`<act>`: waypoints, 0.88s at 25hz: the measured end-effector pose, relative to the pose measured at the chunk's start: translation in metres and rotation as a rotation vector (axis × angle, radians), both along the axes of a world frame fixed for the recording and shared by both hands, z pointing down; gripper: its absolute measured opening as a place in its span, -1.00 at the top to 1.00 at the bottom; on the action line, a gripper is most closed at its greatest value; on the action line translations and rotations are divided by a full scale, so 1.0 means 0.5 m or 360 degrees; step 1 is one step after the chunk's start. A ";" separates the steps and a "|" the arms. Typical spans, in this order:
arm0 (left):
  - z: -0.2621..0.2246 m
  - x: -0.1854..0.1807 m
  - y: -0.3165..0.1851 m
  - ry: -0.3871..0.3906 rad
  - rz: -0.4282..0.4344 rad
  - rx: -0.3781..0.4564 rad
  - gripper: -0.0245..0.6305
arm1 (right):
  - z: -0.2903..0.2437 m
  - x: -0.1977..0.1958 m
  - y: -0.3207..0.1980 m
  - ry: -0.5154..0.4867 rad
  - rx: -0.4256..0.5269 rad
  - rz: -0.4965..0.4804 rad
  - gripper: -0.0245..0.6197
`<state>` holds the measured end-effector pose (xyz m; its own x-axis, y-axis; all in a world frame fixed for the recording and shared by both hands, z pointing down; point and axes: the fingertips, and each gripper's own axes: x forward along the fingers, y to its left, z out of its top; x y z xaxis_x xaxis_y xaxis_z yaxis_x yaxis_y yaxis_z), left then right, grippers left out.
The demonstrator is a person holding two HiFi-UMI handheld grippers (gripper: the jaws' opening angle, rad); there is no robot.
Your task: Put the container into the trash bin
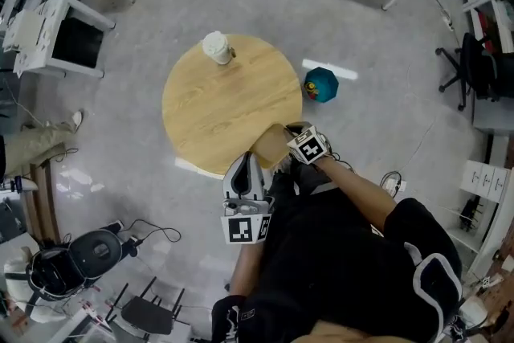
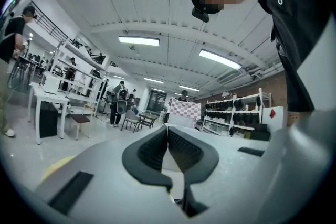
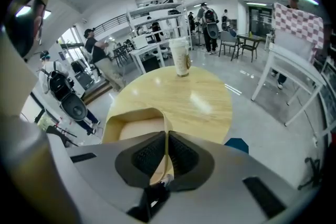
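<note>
Hanging at the far left, the left gripper (image 1: 246, 165) has its jaws pressed together on nothing and points level, away from the work. Just to its right, the tan container (image 1: 269, 144) is over the near rim of the round table (image 1: 201, 112). Its open body stretches leftward from the right gripper (image 3: 167, 141), whose jaws pinch one thin side wall. The teal trash bin (image 1: 321, 84) stands on the floor ahead of that gripper and to its right, just beyond the table's edge. The right hand is much nearer, so the carry probably swings forward and rightward.
</note>
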<state>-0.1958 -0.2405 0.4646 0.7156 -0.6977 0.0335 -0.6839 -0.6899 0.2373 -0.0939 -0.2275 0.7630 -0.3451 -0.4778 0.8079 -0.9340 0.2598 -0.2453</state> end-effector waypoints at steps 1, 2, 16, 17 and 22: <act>0.001 0.006 0.007 0.0010 0.0044 -0.0005 0.89 | -0.011 0.015 0.014 0.0000 0.0020 0.0063 0.80; 0.003 0.015 0.013 0.0019 0.0088 -0.0010 0.89 | -0.022 0.031 0.028 0.0002 0.0034 0.0123 0.80; 0.026 0.220 0.117 0.0078 0.0581 0.0071 0.89 | -0.046 0.340 0.267 0.0102 0.0119 0.0853 0.80; 0.027 0.239 0.123 0.0081 0.0595 0.0076 0.89 | -0.043 0.363 0.279 0.0106 0.0118 0.0882 0.80; 0.023 0.352 0.122 0.0087 0.0631 0.0096 0.89 | -0.025 0.482 0.290 0.0113 0.0099 0.0950 0.80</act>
<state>-0.0197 -0.1793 0.4759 0.9292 -0.3669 -0.0443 -0.3496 -0.9114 0.2171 0.1471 -0.0823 0.7506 0.0510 -0.6192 0.7836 -0.9364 -0.3024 -0.1780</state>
